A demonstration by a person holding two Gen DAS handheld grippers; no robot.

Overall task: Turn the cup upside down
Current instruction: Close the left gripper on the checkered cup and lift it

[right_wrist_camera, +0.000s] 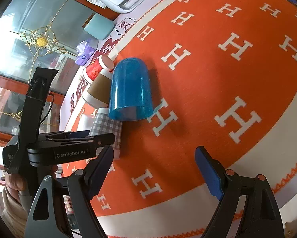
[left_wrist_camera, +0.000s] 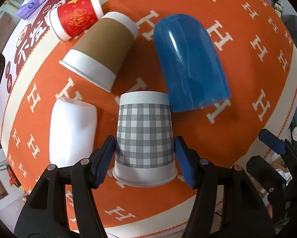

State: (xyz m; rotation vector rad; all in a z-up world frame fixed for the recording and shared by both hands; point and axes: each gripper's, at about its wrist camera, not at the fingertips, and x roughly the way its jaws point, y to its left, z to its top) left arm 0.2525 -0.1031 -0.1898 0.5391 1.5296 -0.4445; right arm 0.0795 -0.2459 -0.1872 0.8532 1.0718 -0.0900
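A grey-and-white checked paper cup [left_wrist_camera: 144,138] stands upside down on the orange cloth, rim on the cloth. My left gripper [left_wrist_camera: 144,154] is open, its blue pads on either side of the cup with small gaps. The cup also shows in the right wrist view [right_wrist_camera: 108,127], partly hidden by the left gripper's body [right_wrist_camera: 69,148]. My right gripper [right_wrist_camera: 154,164] is open and empty over bare cloth, to the right of the cups.
A blue translucent cup [left_wrist_camera: 190,61], a brown-sleeved paper cup [left_wrist_camera: 100,49], a red paper cup [left_wrist_camera: 74,17] and a white cup [left_wrist_camera: 73,130] stand upside down around the checked cup. The orange cloth [right_wrist_camera: 218,91] has a white border; its near edge is close.
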